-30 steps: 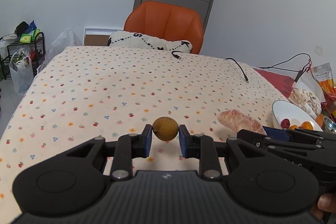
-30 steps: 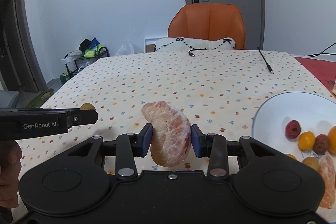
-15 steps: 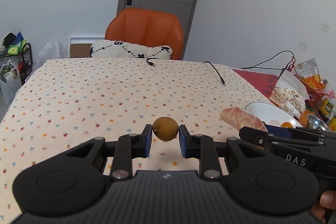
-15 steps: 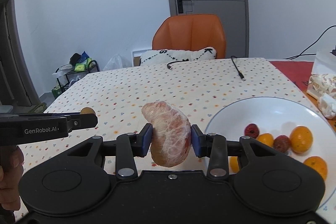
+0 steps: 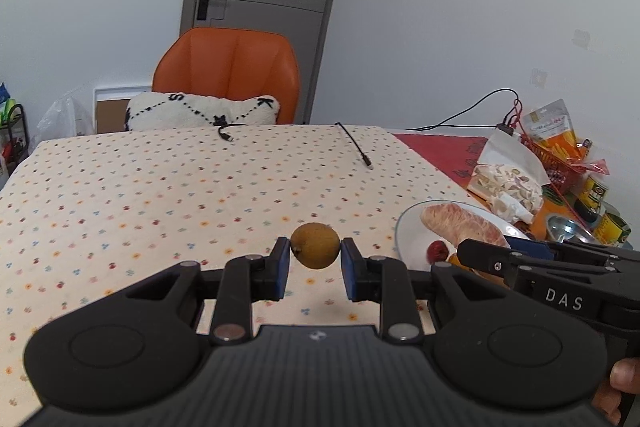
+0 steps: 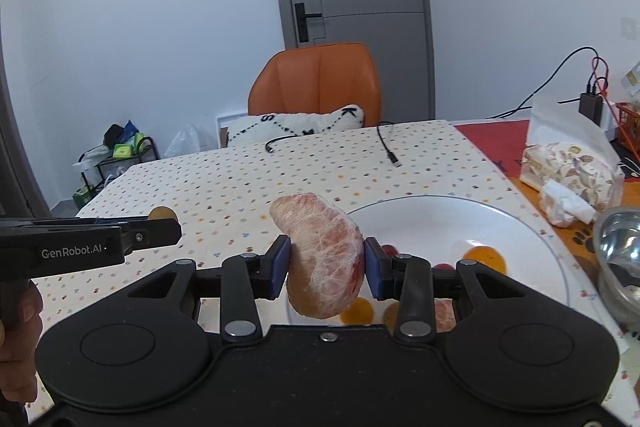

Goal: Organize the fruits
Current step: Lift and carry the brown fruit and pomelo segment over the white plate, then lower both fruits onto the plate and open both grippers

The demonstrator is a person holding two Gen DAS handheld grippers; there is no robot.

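Your right tool is gripping the peeled pink pomelo segment, now carried over the white round plate, whose oranges only its camera shows, while your left tool is clenching the small brown round fruit above the bench.

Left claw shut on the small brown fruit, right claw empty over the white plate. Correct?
Not quite. The right claw is not empty: in the right wrist view it is shut on a peeled pomelo segment above the white plate. The left claw does grip the small brown fruit.
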